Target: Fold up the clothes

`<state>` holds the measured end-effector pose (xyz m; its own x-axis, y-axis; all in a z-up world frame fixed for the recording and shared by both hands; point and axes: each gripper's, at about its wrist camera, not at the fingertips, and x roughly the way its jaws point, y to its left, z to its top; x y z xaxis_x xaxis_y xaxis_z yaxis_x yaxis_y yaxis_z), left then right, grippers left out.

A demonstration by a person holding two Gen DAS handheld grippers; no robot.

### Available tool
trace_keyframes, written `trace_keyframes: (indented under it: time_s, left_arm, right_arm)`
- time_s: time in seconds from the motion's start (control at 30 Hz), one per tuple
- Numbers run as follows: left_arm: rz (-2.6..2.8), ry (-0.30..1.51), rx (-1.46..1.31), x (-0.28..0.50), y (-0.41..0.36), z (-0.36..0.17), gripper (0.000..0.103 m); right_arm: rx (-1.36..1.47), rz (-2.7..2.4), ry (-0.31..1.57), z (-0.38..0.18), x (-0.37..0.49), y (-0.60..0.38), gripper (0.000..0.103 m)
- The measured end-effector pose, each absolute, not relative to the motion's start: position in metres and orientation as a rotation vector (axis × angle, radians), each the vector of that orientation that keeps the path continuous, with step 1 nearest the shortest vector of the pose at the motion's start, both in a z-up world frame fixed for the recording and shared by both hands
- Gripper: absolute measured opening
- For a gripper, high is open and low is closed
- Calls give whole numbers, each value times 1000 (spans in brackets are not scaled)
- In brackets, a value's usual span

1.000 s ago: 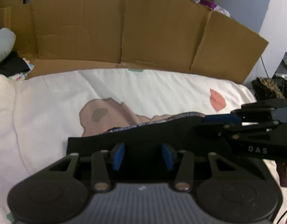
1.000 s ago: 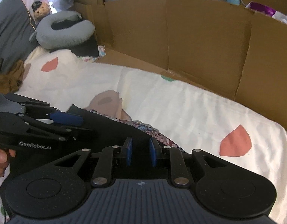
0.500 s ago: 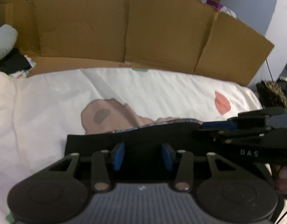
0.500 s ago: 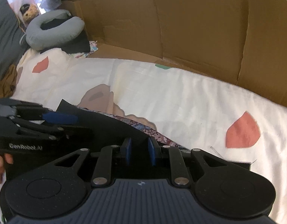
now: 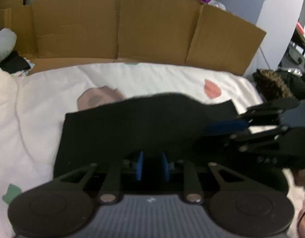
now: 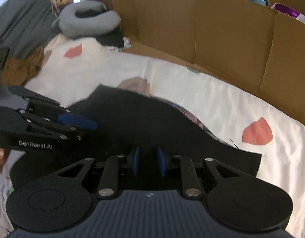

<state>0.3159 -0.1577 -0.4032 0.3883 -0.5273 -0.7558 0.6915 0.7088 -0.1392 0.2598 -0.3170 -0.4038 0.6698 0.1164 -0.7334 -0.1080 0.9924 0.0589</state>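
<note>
A black garment [image 5: 144,123] with a floral lining lies spread on the white bed sheet [image 5: 43,103]. My left gripper [image 5: 151,165] is low over its near edge, blue pads close together on the cloth. My right gripper [image 6: 147,161] is on the same near edge further right, pads also narrow on the black garment [image 6: 144,123]. Each gripper shows in the other's view: the right gripper [image 5: 227,127] at the right, the left gripper [image 6: 81,122] at the left. A strip of floral lining [image 6: 194,119] shows at the garment's far edge.
A cardboard wall [image 5: 148,29] stands along the far side of the bed. A grey neck pillow [image 6: 89,19] and brown clothes [image 6: 21,67] lie at the left. A dark furry item [image 5: 271,85] sits off the bed's right end. The sheet has pink patches [image 6: 257,132].
Both grippers have moved forward with the garment's near edge, which now covers more of the floral lining. The left gripper's pads have closed from wide to narrow. The frames are blurred by motion.
</note>
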Motion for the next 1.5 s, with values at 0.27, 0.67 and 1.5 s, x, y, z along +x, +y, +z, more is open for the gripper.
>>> trace_keyframes:
  time_s: [0.27, 0.67, 1.5]
  left_arm:
    - [-709, 893, 285, 313, -116, -387, 17]
    - [-750, 927, 296, 281, -113, -356, 42]
    - [-605, 950, 255, 294, -99, -405, 46]
  right_arm:
    - [29, 87, 835, -391, 212, -356, 27]
    - [47, 160, 827, -370, 177, -328, 44]
    - [-72, 90, 867, -414, 183, -322, 41]
